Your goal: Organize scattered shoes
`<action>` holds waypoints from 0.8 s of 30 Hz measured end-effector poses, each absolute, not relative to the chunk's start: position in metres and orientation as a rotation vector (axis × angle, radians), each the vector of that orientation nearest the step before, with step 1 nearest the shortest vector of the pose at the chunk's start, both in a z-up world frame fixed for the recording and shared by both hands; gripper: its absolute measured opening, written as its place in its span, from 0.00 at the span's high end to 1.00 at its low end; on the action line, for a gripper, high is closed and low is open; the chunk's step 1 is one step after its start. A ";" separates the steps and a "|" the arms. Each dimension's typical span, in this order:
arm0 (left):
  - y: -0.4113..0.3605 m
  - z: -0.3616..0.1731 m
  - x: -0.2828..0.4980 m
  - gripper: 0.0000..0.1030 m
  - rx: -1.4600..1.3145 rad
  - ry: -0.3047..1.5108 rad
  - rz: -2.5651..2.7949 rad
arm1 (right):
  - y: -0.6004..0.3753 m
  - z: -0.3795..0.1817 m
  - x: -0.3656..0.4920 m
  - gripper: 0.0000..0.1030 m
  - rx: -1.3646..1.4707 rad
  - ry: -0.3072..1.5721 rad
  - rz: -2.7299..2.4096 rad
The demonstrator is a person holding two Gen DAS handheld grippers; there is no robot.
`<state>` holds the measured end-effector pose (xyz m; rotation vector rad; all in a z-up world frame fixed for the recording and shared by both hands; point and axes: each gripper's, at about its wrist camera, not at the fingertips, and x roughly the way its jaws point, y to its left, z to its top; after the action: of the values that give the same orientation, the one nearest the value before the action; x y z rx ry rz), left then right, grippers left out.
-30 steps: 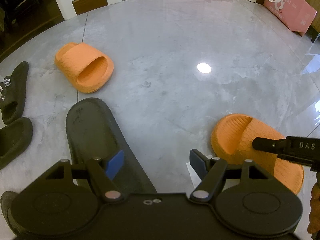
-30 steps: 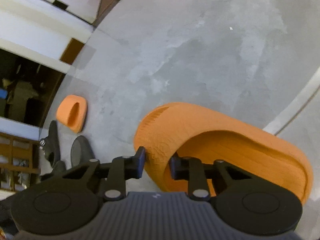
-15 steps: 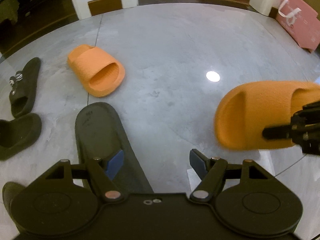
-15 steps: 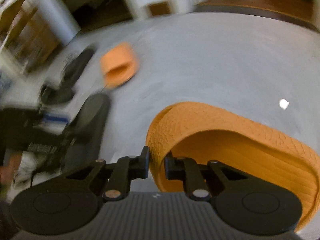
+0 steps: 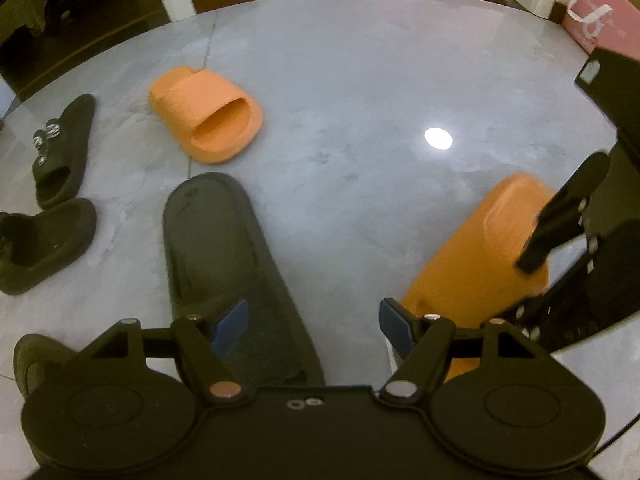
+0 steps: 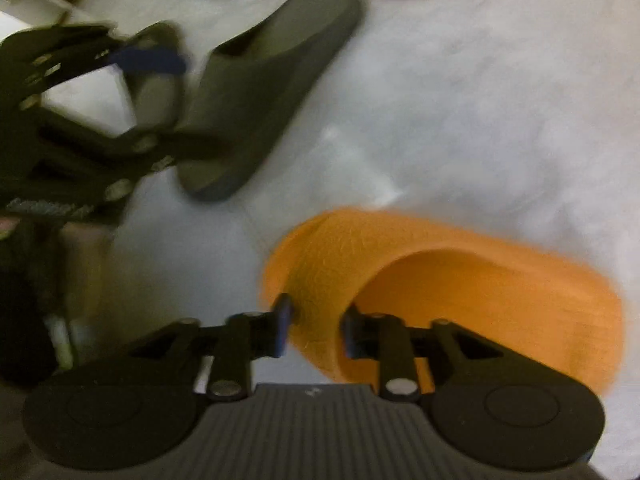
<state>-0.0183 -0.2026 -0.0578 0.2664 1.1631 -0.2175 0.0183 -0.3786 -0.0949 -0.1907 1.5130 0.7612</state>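
Opening right gripper (image 6: 314,326) perhaps off orange slipper (image 6: 460,300)

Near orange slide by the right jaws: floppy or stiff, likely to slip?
The near orange slide looks thick and moulded, so probably stiff and light. Its textured strap should grip fairly well. The right gripper jaws are opening around the strap; on the glossy floor it may skid if pushed.

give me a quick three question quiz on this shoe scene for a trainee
1. True or false: the far orange foam slide sandal touches the near orange foam slide sandal.
2. Which shoe lies under the left gripper? A long dark grey slipper; B white trainer; C brown boot.
3. Are the left gripper's jaws open or shut?
Key: 1 false, apart; 2 A; 3 open.
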 end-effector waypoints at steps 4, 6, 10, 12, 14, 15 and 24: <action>-0.192 -0.053 -0.013 0.29 0.260 1.133 -0.194 | -0.391 -0.064 0.013 0.37 -0.204 1.338 0.546; -0.189 -0.052 -0.014 0.29 0.269 1.118 -0.188 | -0.392 -0.046 -0.005 0.30 -0.194 1.232 0.415; -0.182 -0.060 -0.015 0.29 0.337 1.104 -0.181 | -0.350 -0.038 -0.071 0.27 -0.278 1.022 0.148; -0.177 -0.067 -0.014 0.29 0.377 1.118 -0.182 | -0.321 -0.047 -0.094 0.27 -0.337 0.966 0.054; -0.172 -0.074 -0.012 0.29 0.392 1.133 -0.175 | -0.286 -0.067 -0.116 0.27 -0.460 0.909 -0.001; -0.168 -0.076 -0.010 0.29 0.385 1.144 -0.168 | -0.274 -0.077 -0.121 0.27 -0.532 0.896 -0.018; -0.158 -0.075 -0.014 0.29 0.349 1.167 -0.178 | -0.258 -0.129 -0.116 0.26 -0.836 0.938 -0.126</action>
<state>-0.0137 -0.1576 -0.0753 0.3490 1.1669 -0.1783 -0.1162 -0.2584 -0.1293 -0.8361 0.9376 -0.1263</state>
